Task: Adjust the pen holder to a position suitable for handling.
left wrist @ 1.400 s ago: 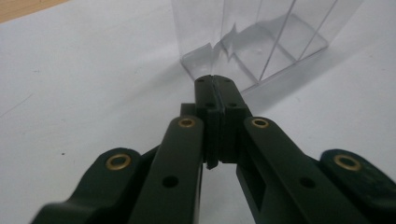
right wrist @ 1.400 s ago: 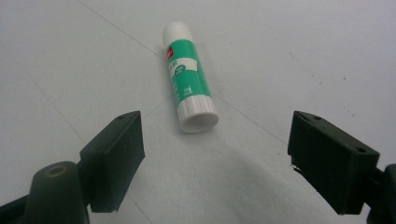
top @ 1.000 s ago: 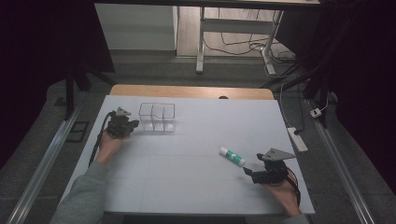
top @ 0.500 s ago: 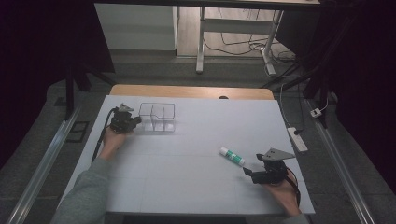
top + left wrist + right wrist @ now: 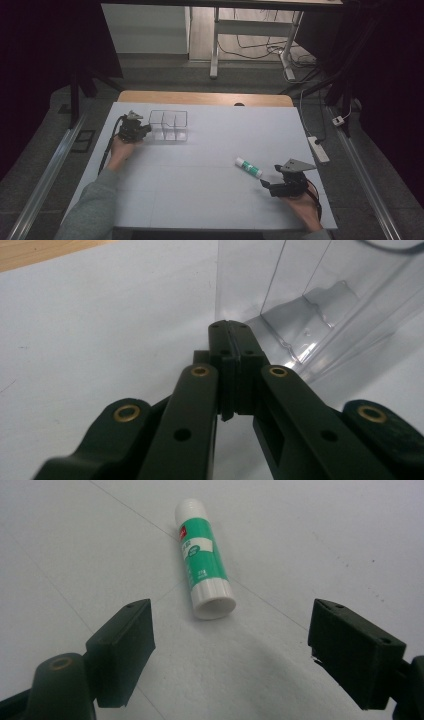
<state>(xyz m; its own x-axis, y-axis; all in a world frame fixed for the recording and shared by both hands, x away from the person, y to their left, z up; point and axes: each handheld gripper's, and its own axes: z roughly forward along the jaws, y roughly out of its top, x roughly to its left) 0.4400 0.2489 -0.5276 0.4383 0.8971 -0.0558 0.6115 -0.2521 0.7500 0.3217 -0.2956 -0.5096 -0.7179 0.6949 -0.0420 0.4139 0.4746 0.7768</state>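
A green and white glue stick (image 5: 249, 167) lies on the white table (image 5: 210, 205), right of the middle. My right gripper (image 5: 267, 186) sits just behind it, near the front right. In the right gripper view the glue stick (image 5: 202, 560) lies ahead of the right gripper (image 5: 230, 630), whose jaws stand wide open and apart from it. A clear plastic container (image 5: 169, 125) with compartments stands at the back left. My left gripper (image 5: 145, 129) is at its left end. In the left gripper view, the left gripper (image 5: 229, 327) has its jaws pressed together at the left wall of the clear container (image 5: 310, 300).
A wooden strip (image 5: 205, 97) runs along the table's far edge. A power strip (image 5: 319, 149) and cables lie on the floor to the right. A grey sleeve (image 5: 92, 210) crosses the front left corner. Metal rails flank the table.
My left gripper has moved right, up to the container's left end. The right gripper and the glue stick have stayed put.
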